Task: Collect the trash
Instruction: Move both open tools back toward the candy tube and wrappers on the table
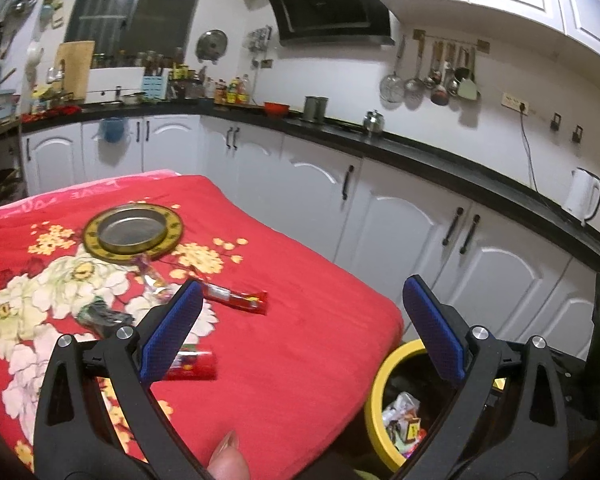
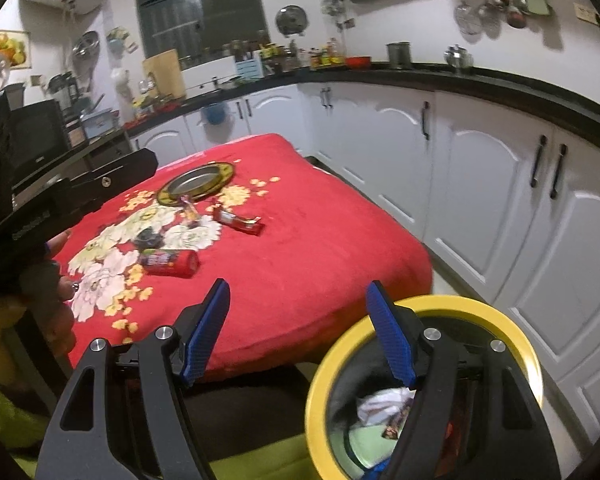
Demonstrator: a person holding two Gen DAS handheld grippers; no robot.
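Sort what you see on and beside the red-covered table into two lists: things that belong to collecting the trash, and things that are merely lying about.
Belongs to the job:
- long red wrapper
- red cylindrical packet
- small clear wrapper
- dark crumpled wrapper
- yellow-rimmed bin, already holding trash

Just lying about:
- gold-rimmed plate
- floral red cloth
- white kettle

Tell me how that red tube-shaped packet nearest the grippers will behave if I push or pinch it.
The red tube-shaped packet lies on its side and looks round, so a push may roll it across the red floral cloth. Its glossy wrapper looks slick; pinch across the middle. It probably weighs little. Both the left gripper and right gripper stand open, empty.
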